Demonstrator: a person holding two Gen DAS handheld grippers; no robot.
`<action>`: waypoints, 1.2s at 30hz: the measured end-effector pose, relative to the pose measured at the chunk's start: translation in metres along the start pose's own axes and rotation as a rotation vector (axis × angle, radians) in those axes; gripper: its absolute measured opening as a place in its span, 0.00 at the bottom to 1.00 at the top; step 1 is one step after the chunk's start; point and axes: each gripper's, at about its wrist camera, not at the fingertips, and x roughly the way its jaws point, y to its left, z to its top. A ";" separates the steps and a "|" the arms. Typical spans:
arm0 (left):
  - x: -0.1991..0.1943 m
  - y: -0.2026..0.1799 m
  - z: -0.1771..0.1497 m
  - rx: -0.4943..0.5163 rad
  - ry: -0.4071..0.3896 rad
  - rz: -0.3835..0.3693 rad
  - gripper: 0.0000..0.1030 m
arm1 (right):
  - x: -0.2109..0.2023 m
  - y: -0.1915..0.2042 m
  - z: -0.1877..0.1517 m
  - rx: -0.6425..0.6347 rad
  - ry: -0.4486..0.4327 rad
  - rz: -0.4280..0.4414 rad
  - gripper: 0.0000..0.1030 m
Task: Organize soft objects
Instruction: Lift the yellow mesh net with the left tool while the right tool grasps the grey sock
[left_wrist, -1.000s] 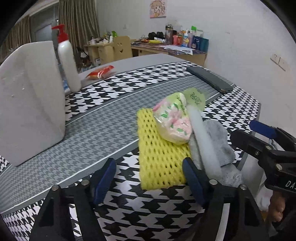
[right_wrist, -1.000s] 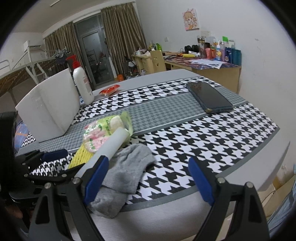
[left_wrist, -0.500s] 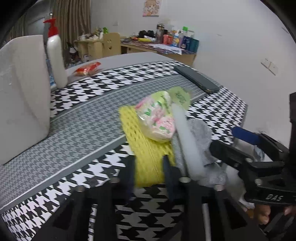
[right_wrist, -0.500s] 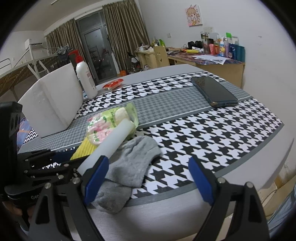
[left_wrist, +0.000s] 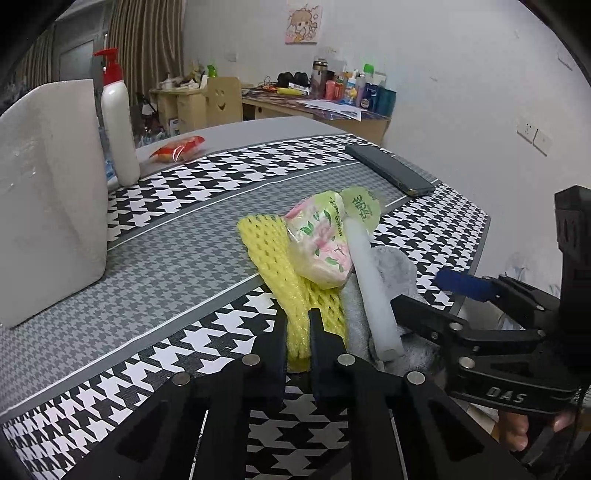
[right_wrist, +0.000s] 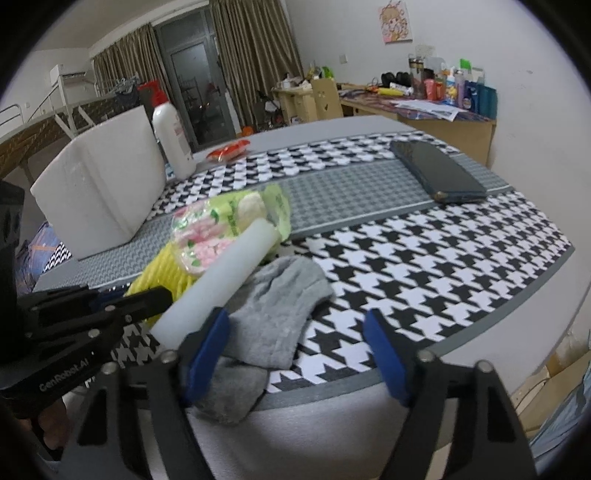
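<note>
A yellow foam net (left_wrist: 295, 291) lies near the table's front edge, with a floral tissue pack (left_wrist: 321, 240) on it, a white foam tube (left_wrist: 369, 280) beside it and a grey sock (left_wrist: 391, 266) under the tube. My left gripper (left_wrist: 298, 332) is shut on the near end of the yellow net. My right gripper (right_wrist: 295, 350) is open and empty, its fingers either side of the sock's near part (right_wrist: 280, 314). The tube (right_wrist: 221, 280), the pack (right_wrist: 214, 229) and the net (right_wrist: 162, 280) also show in the right wrist view.
A white foam block (left_wrist: 44, 199) stands at the left with a pump bottle (left_wrist: 118, 125) behind it. A red snack packet (left_wrist: 177, 147) and a dark phone (left_wrist: 388, 170) lie farther back. The table edge (right_wrist: 369, 391) runs just below the sock.
My left gripper moved forward and closed on the near end of the yellow net. My right gripper came closer to the sock and stayed open.
</note>
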 end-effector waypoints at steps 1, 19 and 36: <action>0.000 0.000 0.000 0.001 0.000 0.001 0.10 | 0.001 0.002 0.000 -0.010 0.003 -0.010 0.72; -0.015 0.001 -0.003 0.029 -0.065 0.054 0.10 | -0.003 0.025 0.004 -0.100 0.032 0.032 0.11; -0.050 0.002 -0.006 0.036 -0.159 0.091 0.10 | -0.057 0.018 0.018 -0.073 -0.139 -0.031 0.10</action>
